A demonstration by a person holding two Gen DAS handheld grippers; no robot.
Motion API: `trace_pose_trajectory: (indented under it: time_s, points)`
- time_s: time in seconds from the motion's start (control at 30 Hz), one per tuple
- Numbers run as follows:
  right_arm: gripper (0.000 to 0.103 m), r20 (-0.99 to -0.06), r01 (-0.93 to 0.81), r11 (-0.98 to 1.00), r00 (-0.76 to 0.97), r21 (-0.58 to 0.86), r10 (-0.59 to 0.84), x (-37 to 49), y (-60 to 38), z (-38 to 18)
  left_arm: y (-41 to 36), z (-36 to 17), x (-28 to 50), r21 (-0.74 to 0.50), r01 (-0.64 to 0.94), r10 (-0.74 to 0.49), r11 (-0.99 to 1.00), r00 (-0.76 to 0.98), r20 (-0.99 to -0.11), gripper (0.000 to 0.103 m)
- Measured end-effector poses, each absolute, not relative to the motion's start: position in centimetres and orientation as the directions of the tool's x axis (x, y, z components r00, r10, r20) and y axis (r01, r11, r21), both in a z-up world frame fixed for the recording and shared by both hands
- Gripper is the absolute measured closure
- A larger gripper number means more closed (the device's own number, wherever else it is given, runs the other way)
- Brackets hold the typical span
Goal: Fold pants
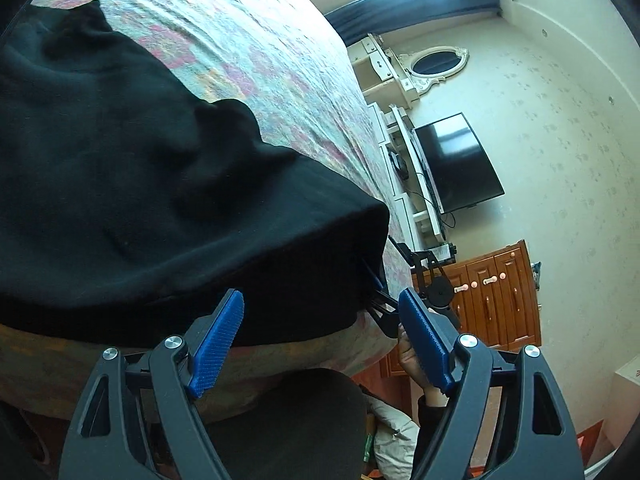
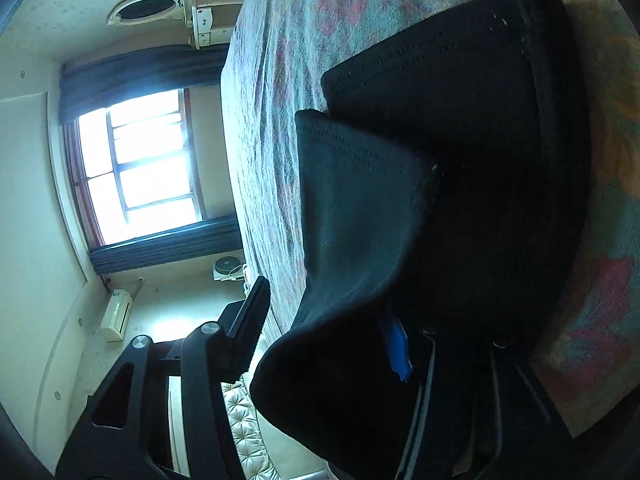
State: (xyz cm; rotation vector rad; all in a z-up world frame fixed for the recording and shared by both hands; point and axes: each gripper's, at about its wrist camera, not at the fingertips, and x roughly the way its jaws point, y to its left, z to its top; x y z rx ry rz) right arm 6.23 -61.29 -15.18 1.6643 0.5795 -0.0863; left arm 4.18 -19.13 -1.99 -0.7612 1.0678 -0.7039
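On the floral bedspread (image 1: 256, 40) lie black, folded pants (image 1: 132, 184); left tool (image 1: 320, 320) gapes empty, right tool's (image 2: 332, 340) grip unclear.

Pants (image 1: 140, 184) lie bunched on bed (image 1: 256, 40) near its edge; television (image 1: 456, 164) on wall beyond bed; wooden cabinet (image 1: 496, 296) beside it.

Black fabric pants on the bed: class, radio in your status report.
Left claw open, empty. Right claw in a fold of the black fabric pants; grip unclear. Pants bunched on floral bedspread. Nothing blocking.
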Motion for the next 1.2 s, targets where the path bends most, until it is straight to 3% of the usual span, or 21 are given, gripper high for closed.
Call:
trace_pose_trajectory:
  time_s: [0.07, 0.17, 0.3, 0.43, 0.6, 0.9, 0.93, 1.0, 1.07, 1.1, 1.17, 1.2]
  points:
    - [0.068, -0.391, 0.433, -0.061, 0.859, 0.899, 0.331, 5.9, -61.1, -15.5, -20.3, -2.6, 4.9, -0.819, 0.111, -0.798, 0.564, 0.332, -0.504, 0.025]
    - [0.075, -0.4, 0.432, -0.019, 0.851, 0.902, 0.341, 5.9, -61.3, -15.3, -20.8, -3.7, 5.4, -0.83, 0.034, -0.787, 0.556, 0.342, -0.513, 0.025]
    - [0.075, -0.404, 0.425, 0.018, 0.846, 0.905, 0.349, 5.6, -61.6, -14.7, -20.5, -4.5, 6.0, -0.84, -0.062, -0.753, 0.539, 0.413, -0.513, 0.025]
    - [0.074, -0.395, 0.418, 0.012, 0.847, 0.908, 0.355, 5.8, -62.0, -14.5, -20.2, -6.3, 6.1, -0.831, -0.257, -0.722, 0.493, 0.413, -0.556, 0.025]
    - [0.066, -0.386, 0.41, 0.006, 0.854, 0.912, 0.35, 5.8, -62.5, -13.9, -20.0, -7.4, 5.2, -0.784, -0.485, -0.699, 0.387, 0.4, -0.593, 0.02]
    - [0.063, -0.395, 0.407, 0.036, 0.856, 0.913, 0.334, 5.7, -63.4, -13.1, -19.4, -7.9, 7.1, -0.757, -0.546, -0.681, 0.359, 0.402, -0.612, 0.019]
    - [0.061, -0.4, 0.408, 0.049, 0.854, 0.911, 0.332, 5.8, -63.5, -13.0, -19.2, -8.2, 7.5, -0.751, -0.555, -0.686, 0.358, 0.389, -0.615, 0.021]
    - [0.06, -0.408, 0.412, 0.062, 0.851, 0.909, 0.33, 6.1, -63.6, -12.9, -19.1, -8.3, 8.1, -0.713, -0.56, -0.672, 0.422, 0.335, -0.661, 0.041]
    - [0.061, -0.418, 0.418, 0.073, 0.85, 0.906, 0.322, 6.2, -63.7, -12.7, -19.0, -8.7, 8.3, -0.672, -0.558, -0.653, 0.487, 0.278, -0.705, 0.069]
    - [0.062, -0.426, 0.42, 0.09, 0.846, 0.903, 0.321, 6.4, -63.6, -12.6, -18.9, -8.9, 8.2, -0.67, -0.553, -0.651, 0.494, 0.275, -0.707, 0.072]
    - [0.08, -0.443, 0.427, 0.12, 0.843, 0.896, 0.304, 6.7, -63.6, -12.0, -18.6, -9.1, 7.8, -0.684, -0.542, -0.662, 0.488, 0.281, -0.695, 0.077]
    - [0.082, -0.449, 0.43, 0.13, 0.842, 0.893, 0.298, 6.8, -63.8, -11.9, -18.5, -9.2, 7.6, -0.689, -0.539, -0.668, 0.484, 0.281, -0.689, 0.079]
